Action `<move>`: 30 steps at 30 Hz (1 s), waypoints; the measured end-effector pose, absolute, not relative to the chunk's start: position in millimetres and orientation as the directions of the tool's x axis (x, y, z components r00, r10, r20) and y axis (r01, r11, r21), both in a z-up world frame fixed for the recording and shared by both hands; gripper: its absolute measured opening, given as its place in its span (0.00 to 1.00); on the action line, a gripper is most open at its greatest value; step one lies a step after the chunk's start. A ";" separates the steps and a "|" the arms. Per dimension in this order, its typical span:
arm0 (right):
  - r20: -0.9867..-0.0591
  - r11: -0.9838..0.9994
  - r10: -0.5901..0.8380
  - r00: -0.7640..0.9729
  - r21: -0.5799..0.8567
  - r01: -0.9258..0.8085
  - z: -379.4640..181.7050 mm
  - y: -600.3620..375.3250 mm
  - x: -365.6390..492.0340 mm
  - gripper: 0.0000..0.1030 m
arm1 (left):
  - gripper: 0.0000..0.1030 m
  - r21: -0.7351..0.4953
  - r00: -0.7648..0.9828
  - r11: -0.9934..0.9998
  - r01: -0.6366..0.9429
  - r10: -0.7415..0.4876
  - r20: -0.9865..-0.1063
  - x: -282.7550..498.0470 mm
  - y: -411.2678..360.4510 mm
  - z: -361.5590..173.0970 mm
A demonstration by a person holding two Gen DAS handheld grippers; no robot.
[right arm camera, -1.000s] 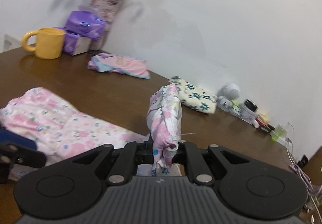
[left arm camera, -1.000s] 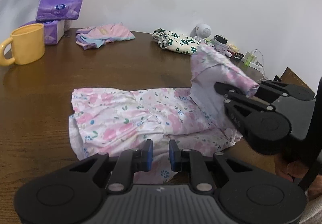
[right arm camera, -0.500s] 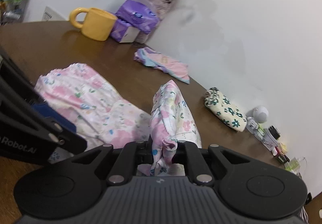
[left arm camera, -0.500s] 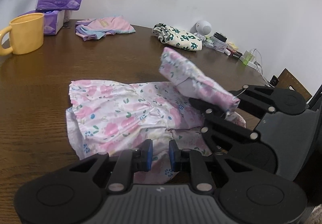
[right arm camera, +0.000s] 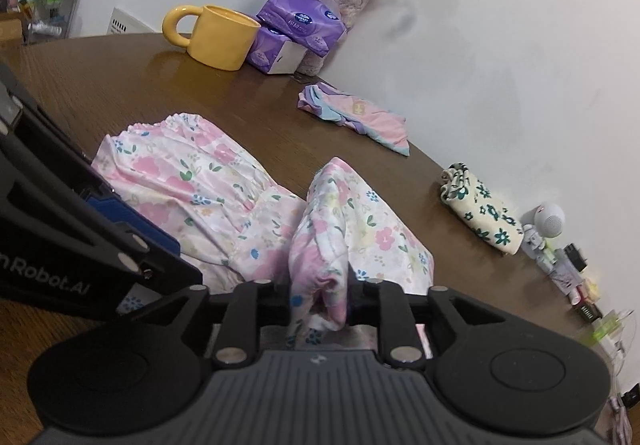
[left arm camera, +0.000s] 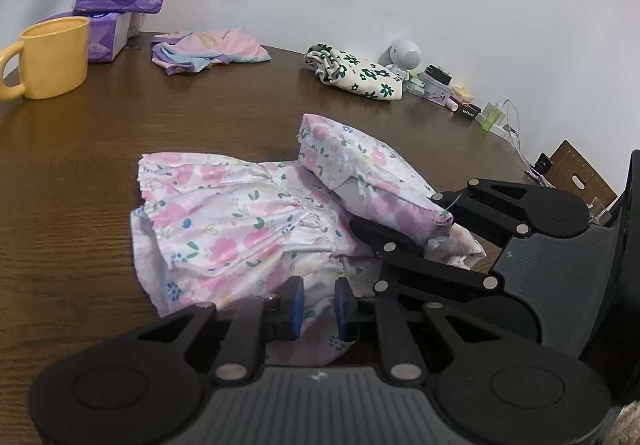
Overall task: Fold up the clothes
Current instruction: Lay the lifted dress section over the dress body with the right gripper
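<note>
At nine o'clock we see the left gripper (left arm camera: 316, 309) tilted down over the floral garment (left arm camera: 240, 229) on the table (left arm camera: 80, 165), jaws narrowly apart, apparently gripping nothing. At three o'clock the right gripper (right arm camera: 320, 305), jaws just opening, has the folded end between them. We read "Robot.AI".

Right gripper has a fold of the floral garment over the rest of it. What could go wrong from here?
1. The right gripper has just been opening with the pink floral garment bunched between its fingers; the fold may snag or spring back.
2. The left gripper sits over the near hem without visibly pinching it, so the base layer could slide on the brown wooden table.
</note>
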State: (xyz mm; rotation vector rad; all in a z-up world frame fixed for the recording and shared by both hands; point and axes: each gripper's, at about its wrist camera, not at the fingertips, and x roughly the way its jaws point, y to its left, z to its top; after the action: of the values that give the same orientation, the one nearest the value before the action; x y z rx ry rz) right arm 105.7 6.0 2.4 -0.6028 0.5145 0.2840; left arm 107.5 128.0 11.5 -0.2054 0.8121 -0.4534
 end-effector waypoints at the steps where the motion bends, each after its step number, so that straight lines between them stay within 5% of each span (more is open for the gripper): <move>1: -0.540 0.796 0.115 0.833 -0.452 -0.403 3.4 4.3 106.3 0.24 | 0.13 -0.349 0.599 0.885 0.309 -0.466 -0.651 107.1 128.1 11.8; 6: -0.557 0.818 0.164 0.814 -0.385 -0.428 8.4 -3.9 109.4 0.35 | 0.13 -0.355 0.600 0.884 0.302 -0.466 -0.650 105.4 129.5 12.8; 21: -0.521 0.860 0.476 0.709 0.104 -0.500 50.4 -63.8 110.1 0.39 | 0.14 -0.407 0.624 0.869 0.281 -0.487 -0.611 82.1 140.9 30.6; 30: -0.492 0.924 0.381 0.783 0.225 -0.308 51.4 -129.1 118.2 0.34 | 0.14 -0.468 0.674 0.834 0.291 -0.526 -0.518 95.1 113.7 58.1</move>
State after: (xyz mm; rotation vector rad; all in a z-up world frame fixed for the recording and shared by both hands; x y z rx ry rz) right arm 118.2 -129.1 51.4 0.1347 0.5592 0.3729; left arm 95.1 113.7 58.1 -0.3647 0.6903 -0.4714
